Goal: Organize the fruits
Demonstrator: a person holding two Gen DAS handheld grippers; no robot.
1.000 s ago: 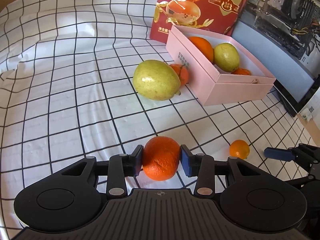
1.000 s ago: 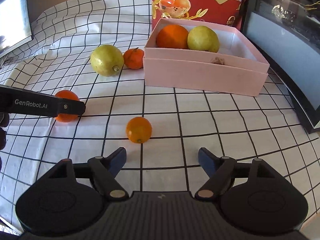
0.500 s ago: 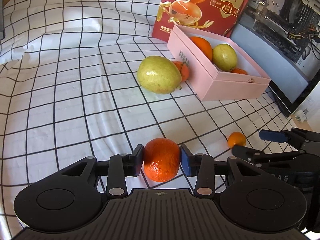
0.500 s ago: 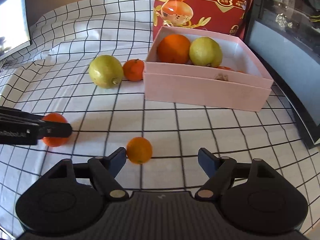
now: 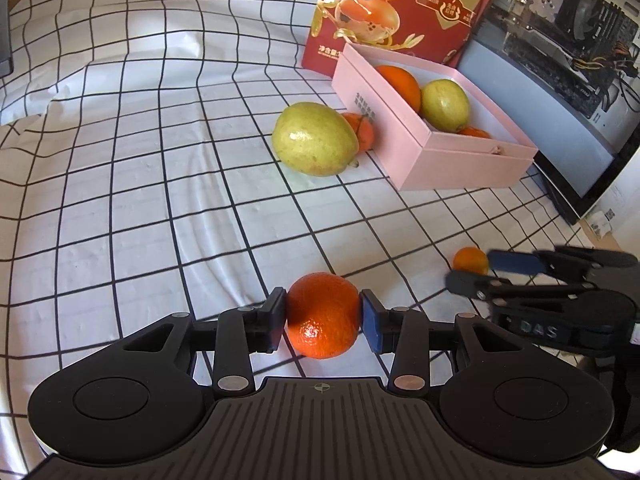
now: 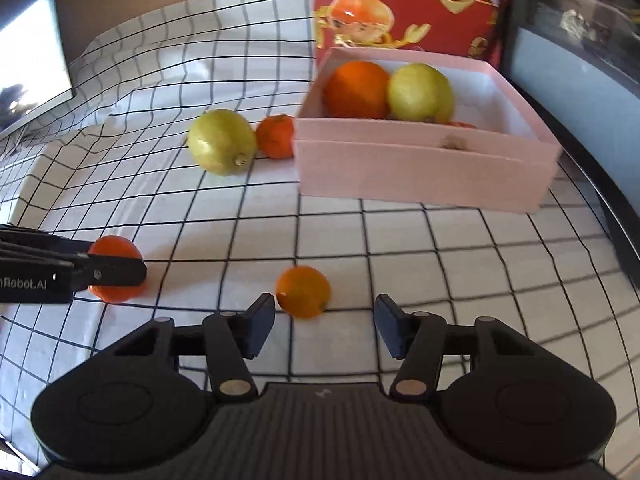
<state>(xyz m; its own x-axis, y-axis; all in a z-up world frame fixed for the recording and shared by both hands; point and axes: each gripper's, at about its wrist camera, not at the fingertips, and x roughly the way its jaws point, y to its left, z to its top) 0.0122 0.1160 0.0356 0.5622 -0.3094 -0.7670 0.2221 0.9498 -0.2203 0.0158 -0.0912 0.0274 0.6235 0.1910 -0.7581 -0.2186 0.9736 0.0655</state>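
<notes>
Desk (image 5: 120,208) is covered in a white cloth with a black grid, a red printed carton (image 5: 396,4) standing at the back and some dark computer hardware (image 5: 568,12) at about 1 o'clock in the left view.

Left tool (image 5: 323,316) is clamped on an orange (image 5: 322,314), both pads pressed on its sides, right at the near edge of the cloth. Right tool (image 6: 325,322) has just been closing its jaws, but there's a gap on the right side, so it isn't gripping: the small mandarin (image 6: 303,291) sits between the tips, up against the left finger (image 6: 262,320).

Going outward, a big yellow-green pear (image 5: 314,139) lies at 12 o'clock from the left tool, with a tangerine (image 5: 360,130) touching it and just beside the pink box (image 5: 460,168). The box holds a large orange (image 5: 400,86), a second pear (image 5: 444,106) and something small and orange at the near corner. Nothing sits between either tool and the box.

The right view shows a bright screen (image 6: 32,68) at 10 o'clock that the left view barely catches. The left view gets the right tool's fingers from the side around the mandarin, though they're blurred.
</notes>
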